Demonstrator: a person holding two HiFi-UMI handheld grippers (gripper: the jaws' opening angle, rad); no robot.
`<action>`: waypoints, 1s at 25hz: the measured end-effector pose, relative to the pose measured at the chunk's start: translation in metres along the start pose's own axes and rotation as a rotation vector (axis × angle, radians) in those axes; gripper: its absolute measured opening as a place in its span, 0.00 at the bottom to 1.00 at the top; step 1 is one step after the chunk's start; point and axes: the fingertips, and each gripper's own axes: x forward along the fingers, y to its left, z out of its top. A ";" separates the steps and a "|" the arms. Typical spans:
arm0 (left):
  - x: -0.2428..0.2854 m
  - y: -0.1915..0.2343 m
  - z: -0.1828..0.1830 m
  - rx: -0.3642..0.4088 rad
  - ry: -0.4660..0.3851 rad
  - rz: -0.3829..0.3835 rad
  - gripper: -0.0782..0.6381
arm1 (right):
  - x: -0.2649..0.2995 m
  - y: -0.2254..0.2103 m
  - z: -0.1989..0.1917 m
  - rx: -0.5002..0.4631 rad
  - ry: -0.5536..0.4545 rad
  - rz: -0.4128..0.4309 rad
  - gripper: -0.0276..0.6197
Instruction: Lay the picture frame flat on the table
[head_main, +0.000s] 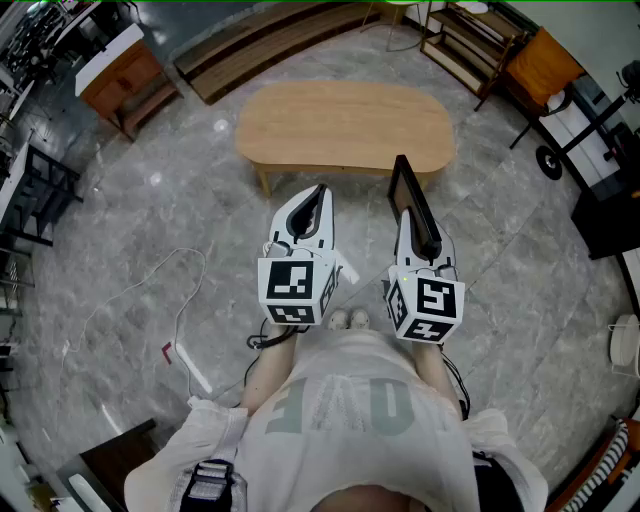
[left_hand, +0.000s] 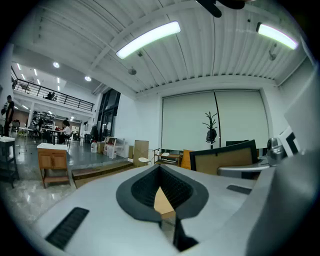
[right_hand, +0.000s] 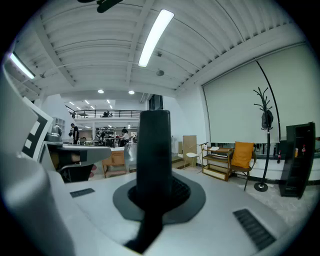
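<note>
A person stands on a grey marbled floor (head_main: 150, 230) and holds a claw in each hand above it, short of a bare oval wooden desk (head_main: 345, 125). The right claw (head_main: 412, 228) is clamped on the lower edge of a black picture frame (head_main: 408, 185), which stands up edge-on from the claw and leans toward the desk, in the air and not touching it. The left claw (head_main: 318, 196) sits beside it, closed to a point with nothing between its pads.
</note>
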 end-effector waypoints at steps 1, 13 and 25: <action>0.002 0.001 0.000 0.001 -0.002 0.002 0.12 | 0.001 -0.001 0.000 -0.002 -0.002 0.001 0.07; 0.007 0.002 0.003 -0.001 -0.010 0.052 0.12 | 0.004 -0.018 0.002 -0.006 -0.018 0.018 0.07; 0.009 -0.002 0.008 0.010 -0.040 0.128 0.12 | 0.009 -0.042 0.001 0.046 -0.058 0.068 0.07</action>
